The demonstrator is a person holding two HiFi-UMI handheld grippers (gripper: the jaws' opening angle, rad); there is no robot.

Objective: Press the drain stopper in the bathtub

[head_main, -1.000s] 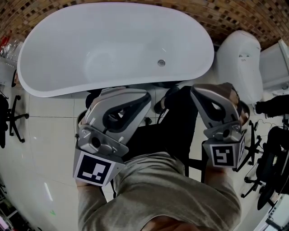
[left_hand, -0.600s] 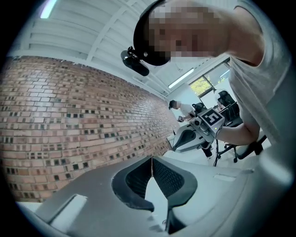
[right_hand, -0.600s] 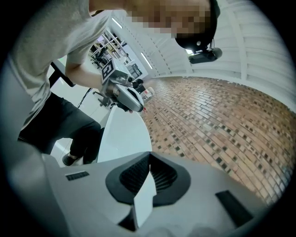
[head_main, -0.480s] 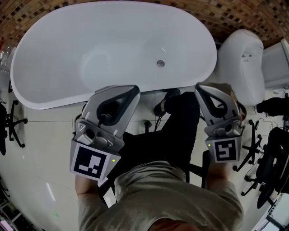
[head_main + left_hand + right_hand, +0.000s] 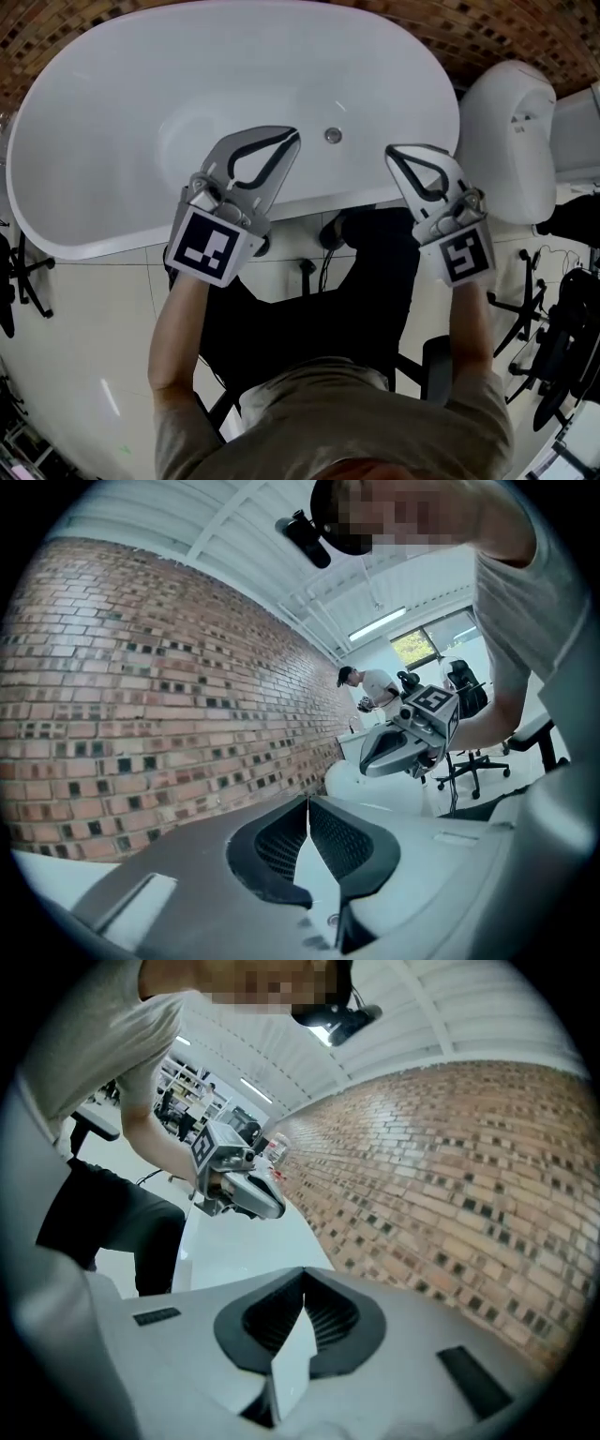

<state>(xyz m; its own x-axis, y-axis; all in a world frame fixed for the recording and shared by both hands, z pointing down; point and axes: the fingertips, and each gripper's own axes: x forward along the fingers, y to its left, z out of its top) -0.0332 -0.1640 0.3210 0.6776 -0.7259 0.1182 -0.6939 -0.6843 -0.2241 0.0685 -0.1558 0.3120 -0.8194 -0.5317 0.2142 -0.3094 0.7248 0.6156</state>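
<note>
White bathtub (image 5: 112, 122) holds one drain stopper (image 5: 333, 136); left gripper (image 5: 292, 134), right gripper (image 5: 390, 150) closed.

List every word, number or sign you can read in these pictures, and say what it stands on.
No readable words or numbers.
Marker cube on the left hand-held gripper: black-and-white square pattern, no letters.
Marker cube on the right hand-held gripper: the same.
Small mark on the toilet: too small to read.
</note>
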